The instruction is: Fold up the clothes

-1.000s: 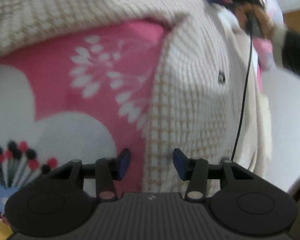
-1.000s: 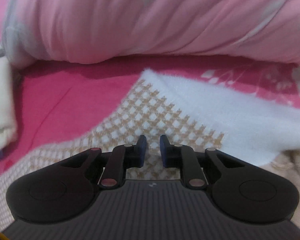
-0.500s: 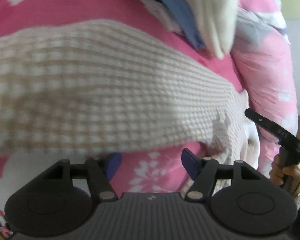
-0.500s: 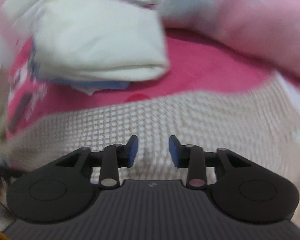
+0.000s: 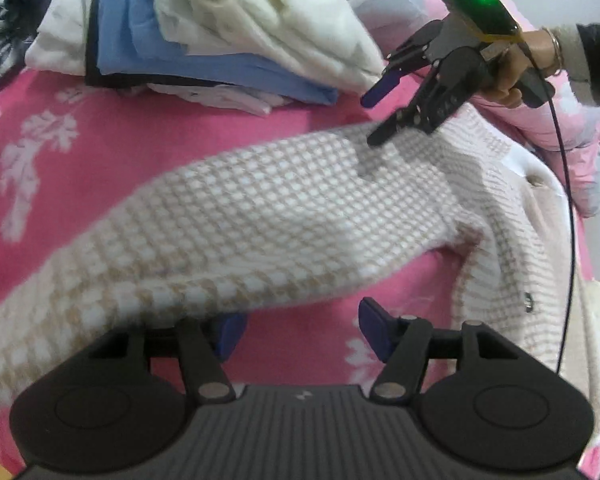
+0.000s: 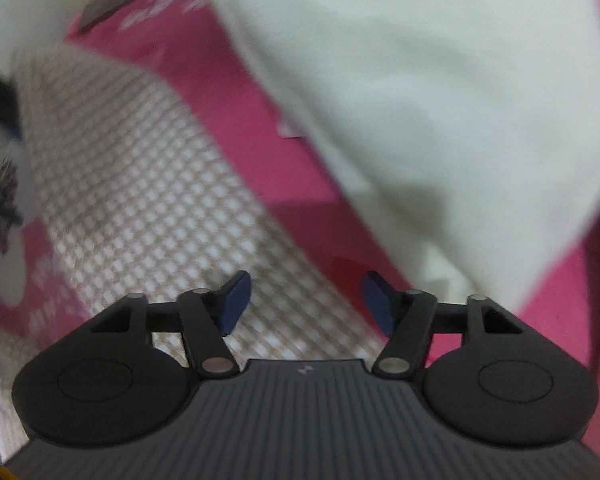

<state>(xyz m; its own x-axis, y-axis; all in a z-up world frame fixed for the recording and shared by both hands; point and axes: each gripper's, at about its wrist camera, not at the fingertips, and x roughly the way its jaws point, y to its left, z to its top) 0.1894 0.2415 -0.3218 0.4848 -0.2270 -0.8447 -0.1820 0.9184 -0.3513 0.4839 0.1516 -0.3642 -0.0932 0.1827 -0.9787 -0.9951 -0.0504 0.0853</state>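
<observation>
A cream and tan checked knit sweater point(image 5: 284, 216) lies spread across the pink floral bedspread point(image 5: 80, 152). It also shows, blurred, in the right wrist view point(image 6: 148, 200). My left gripper point(image 5: 300, 332) is open and empty, low over the bedspread at the sweater's near edge; the left finger's tip is under the knit's edge. My right gripper point(image 6: 306, 304) is open and empty above the sweater. It also shows in the left wrist view point(image 5: 374, 118), at the sweater's far edge, jaws apart.
A pile of folded clothes point(image 5: 204, 28), white, blue and cream, lies at the far side of the bed. The cream garment point(image 6: 440, 100) fills the right wrist view's upper right. A pink quilt point(image 5: 572, 136) bunches at the far right.
Both grippers have opened wider and swung round. The right gripper let go of the sweater's cuff and moved towards the clothes pile. The left view now takes in the whole sleeve.
</observation>
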